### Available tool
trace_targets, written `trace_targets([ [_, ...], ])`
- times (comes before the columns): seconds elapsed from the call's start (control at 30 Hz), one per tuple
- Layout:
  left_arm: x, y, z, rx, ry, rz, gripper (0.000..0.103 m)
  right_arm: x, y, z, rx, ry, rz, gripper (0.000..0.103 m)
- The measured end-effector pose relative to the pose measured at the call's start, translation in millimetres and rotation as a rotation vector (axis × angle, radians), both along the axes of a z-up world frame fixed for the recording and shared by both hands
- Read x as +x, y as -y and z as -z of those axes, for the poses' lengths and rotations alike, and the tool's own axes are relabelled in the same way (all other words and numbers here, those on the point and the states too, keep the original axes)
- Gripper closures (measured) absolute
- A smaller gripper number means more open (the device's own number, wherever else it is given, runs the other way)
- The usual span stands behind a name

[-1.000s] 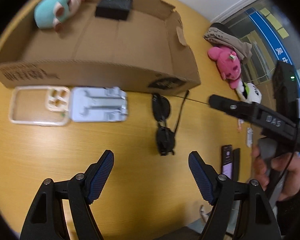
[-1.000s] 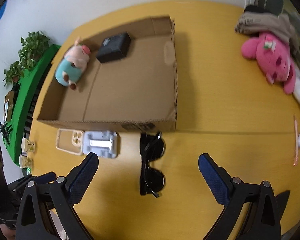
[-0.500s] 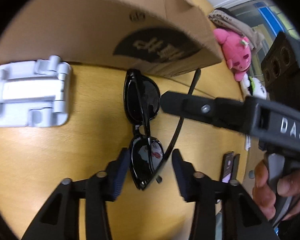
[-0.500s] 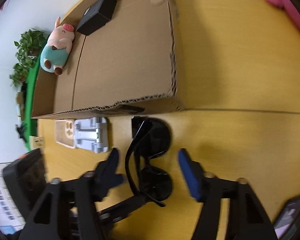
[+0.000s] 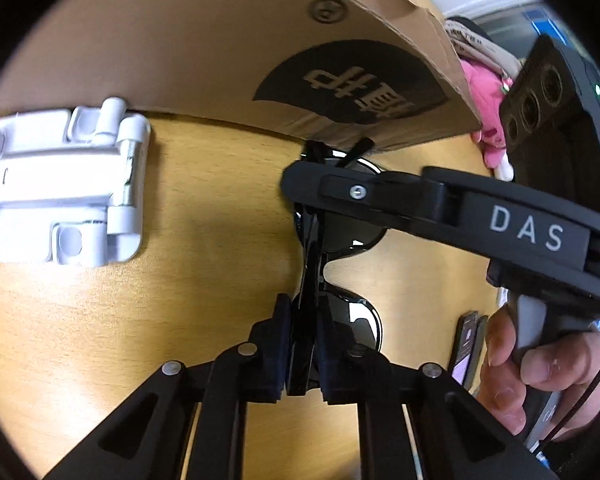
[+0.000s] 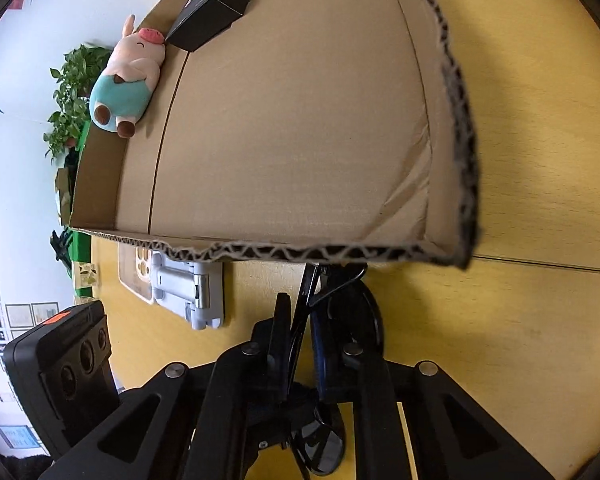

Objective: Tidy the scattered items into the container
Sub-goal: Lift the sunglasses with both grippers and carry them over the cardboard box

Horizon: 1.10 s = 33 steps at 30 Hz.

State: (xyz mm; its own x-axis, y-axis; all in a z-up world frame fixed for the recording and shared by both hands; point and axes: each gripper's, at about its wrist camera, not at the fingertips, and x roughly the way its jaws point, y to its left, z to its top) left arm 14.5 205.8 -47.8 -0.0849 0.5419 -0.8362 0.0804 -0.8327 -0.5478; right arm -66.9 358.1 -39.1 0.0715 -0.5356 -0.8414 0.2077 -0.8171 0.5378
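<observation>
Black sunglasses [image 5: 332, 240] lie on the yellow table against the front wall of the cardboard box [image 5: 220, 52]. My left gripper [image 5: 302, 354] is shut on the near end of the sunglasses. My right gripper [image 6: 300, 344] is shut on the sunglasses [image 6: 340, 300] too, on the frame nearer the box [image 6: 300, 128]. Its arm crosses the left wrist view over the far lens. Inside the box lie a plush pig [image 6: 126, 80] and a small black box [image 6: 212, 8].
A white folding phone stand [image 5: 60, 184] and a clear phone case [image 6: 134, 276] lie left of the sunglasses by the box wall. A pink plush [image 5: 484, 108] sits beyond the box's right corner. A dark phone [image 5: 466, 344] lies at the right.
Both grippers came down and forward to the sunglasses and closed on them; a second ago both were open above the table.
</observation>
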Motion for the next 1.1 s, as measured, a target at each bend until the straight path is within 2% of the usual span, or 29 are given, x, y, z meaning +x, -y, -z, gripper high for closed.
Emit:
trace_targets([
  [0.1,-2,-5,0,0.004,0.002,0.013,0.091,-1,0,-1,0.012,0.004,-0.011,0.093],
  [0.13,-2,-6,-1,0.001,0.000,0.016,0.091,-2,1,-3,0.033,0.007,-0.012,0.088],
  [0.17,-2,-7,-1,-0.005,-0.003,0.022,0.091,-2,-2,-8,0.061,0.009,-0.012,0.077],
  [0.2,-2,-8,-2,-0.006,-0.003,0.024,0.091,-1,-5,-14,0.063,-0.003,-0.012,0.072],
  [0.23,-2,-8,-2,-0.006,-0.002,0.024,0.091,2,-9,-22,0.056,-0.027,-0.015,0.066],
  [0.27,-2,-9,-2,-0.005,-0.002,0.024,0.091,6,-13,-31,0.049,-0.050,-0.024,0.066],
  [0.37,-1,-11,-3,-0.011,-0.009,0.028,0.092,17,-20,-34,0.043,-0.018,-0.036,0.066],
  [0.53,4,-13,-5,-0.018,-0.012,0.061,0.092,20,-25,-6,-0.024,0.071,0.032,0.068],
  [0.63,6,-17,-8,-0.018,-0.016,0.080,0.093,20,-23,13,-0.048,0.129,0.066,0.086],
  [0.73,9,-19,-14,-0.035,-0.030,0.099,0.093,25,-20,10,-0.069,0.115,0.054,0.091],
  [0.83,12,-18,-32,-0.036,-0.068,0.103,0.093,31,-14,-14,-0.091,0.061,0.031,0.094],
  [0.93,14,-10,-68,-0.037,-0.143,0.094,0.093,33,-8,-46,-0.111,0.007,0.021,0.095],
  [1.1,4,10,-145,-0.046,-0.266,0.055,0.093,22,6,-126,-0.181,-0.129,-0.021,0.095],
])
